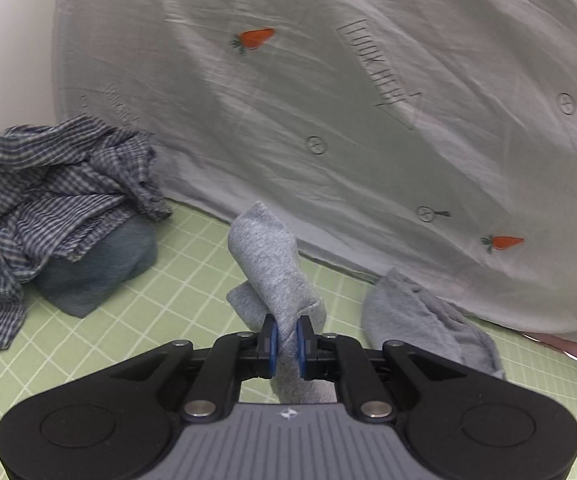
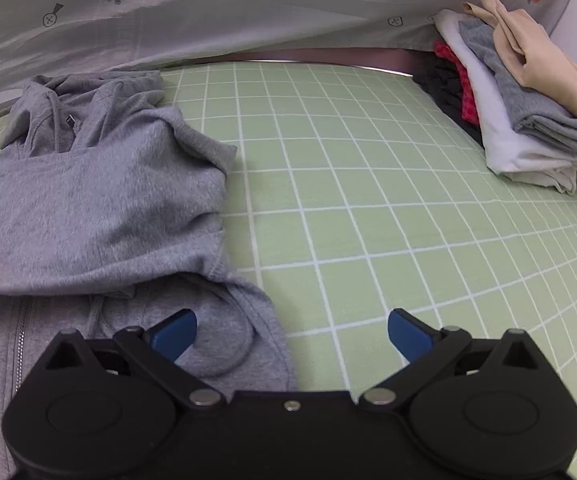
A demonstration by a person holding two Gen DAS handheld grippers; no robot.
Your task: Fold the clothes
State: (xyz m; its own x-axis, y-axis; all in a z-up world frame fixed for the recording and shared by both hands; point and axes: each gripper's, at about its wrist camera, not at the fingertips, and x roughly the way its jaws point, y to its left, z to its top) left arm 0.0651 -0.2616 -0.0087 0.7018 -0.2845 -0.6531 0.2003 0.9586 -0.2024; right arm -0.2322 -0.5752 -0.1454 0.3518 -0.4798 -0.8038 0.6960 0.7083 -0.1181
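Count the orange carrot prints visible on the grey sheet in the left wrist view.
2. One carrot sits upper centre on the grey sheet; the other carrot is lower right, near the sheet's bottom edge. More may lie outside this view.

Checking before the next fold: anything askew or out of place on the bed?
Nothing damaged or spilled. The grey hoodie lies bunched, not flat, one part twisted up in the left claw. A checked shirt sits crumpled at the mat's edge, unlike the folded stack.

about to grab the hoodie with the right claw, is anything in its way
Nothing visible. The right claw is open, its left finger already over the hoodie edge. The folded stack sits far right, apart.
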